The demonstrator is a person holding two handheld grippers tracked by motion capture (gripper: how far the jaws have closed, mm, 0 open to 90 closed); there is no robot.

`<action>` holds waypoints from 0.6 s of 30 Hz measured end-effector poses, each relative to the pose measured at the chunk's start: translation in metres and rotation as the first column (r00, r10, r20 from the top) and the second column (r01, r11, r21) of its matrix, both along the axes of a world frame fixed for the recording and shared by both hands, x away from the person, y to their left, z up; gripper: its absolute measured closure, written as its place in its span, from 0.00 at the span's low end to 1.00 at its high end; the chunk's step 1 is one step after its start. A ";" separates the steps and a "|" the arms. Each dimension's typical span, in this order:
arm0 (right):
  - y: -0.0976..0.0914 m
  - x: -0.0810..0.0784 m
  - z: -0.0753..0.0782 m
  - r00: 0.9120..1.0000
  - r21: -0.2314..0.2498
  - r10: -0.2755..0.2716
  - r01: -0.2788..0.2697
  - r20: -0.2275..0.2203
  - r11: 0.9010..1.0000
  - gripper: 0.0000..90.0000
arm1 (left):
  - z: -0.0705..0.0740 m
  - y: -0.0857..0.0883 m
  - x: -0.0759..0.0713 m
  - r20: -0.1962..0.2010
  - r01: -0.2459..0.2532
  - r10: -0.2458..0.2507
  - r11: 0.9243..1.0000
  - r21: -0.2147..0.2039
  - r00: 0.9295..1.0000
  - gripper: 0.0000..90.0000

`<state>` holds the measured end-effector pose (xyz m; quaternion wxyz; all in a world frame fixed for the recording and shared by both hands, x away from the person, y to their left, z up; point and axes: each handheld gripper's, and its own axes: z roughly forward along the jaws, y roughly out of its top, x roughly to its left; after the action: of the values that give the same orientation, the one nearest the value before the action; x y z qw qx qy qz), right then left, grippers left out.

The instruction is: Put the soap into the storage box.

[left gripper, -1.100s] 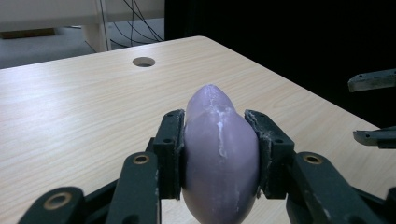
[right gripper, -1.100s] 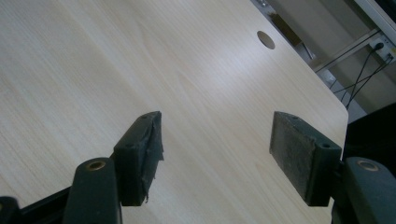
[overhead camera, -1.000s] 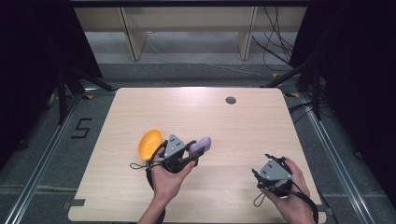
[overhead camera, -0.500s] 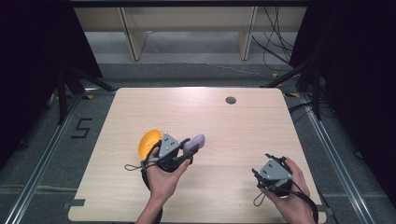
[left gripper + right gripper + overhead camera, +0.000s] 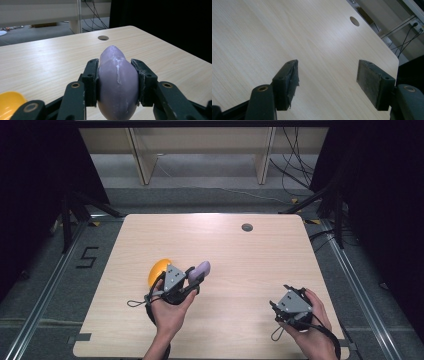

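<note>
A smooth purple eggplant-shaped object [image 5: 117,82] is clamped between the two black pads of my left gripper [image 5: 117,82], its rounded tip pointing away over the table. From above, that purple object [image 5: 201,269] sticks out of the left gripper [image 5: 192,279] toward the upper right, just above the wood. An orange bowl [image 5: 159,270] sits right beside the gripper on its left, and its yellow rim [image 5: 8,103] peeks in at the bottom left of the left gripper view. My right gripper [image 5: 328,83] hovers open over bare wood near the front right [image 5: 292,306], nothing between its pads.
The light wooden table [image 5: 250,265] has a round cable hole [image 5: 247,227] near its far edge. Dark curtains flank both sides, and shelf legs with loose cables stand on the floor beyond the far edge. A "5" is marked on the floor at left.
The left hand has drifted a little left and toward the near edge with the purple object, now partly covering the orange bowl. The right hand has stayed put.
</note>
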<state>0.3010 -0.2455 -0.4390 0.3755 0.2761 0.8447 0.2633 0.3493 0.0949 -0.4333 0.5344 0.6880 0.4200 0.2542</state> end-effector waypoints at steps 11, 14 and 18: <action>0.001 0.000 0.000 1.000 -0.001 0.003 -0.003 -0.005 1.000 0.39 | -0.003 0.020 0.000 0.018 -0.090 0.091 0.996 -0.014 0.996 0.65; 0.001 0.000 0.000 1.000 0.000 0.002 -0.002 -0.004 1.000 0.39 | -0.004 0.025 0.002 0.020 -0.115 0.116 0.993 -0.014 0.993 0.65; 0.000 0.000 0.000 1.000 -0.001 0.001 -0.001 -0.001 1.000 0.39 | -0.003 0.031 0.002 0.028 -0.156 0.156 0.988 -0.007 0.987 0.65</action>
<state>0.3012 -0.2453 -0.4390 0.3750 0.2758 0.8452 0.2626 0.3515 0.1263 -0.4364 0.5204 0.6482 0.4654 0.3040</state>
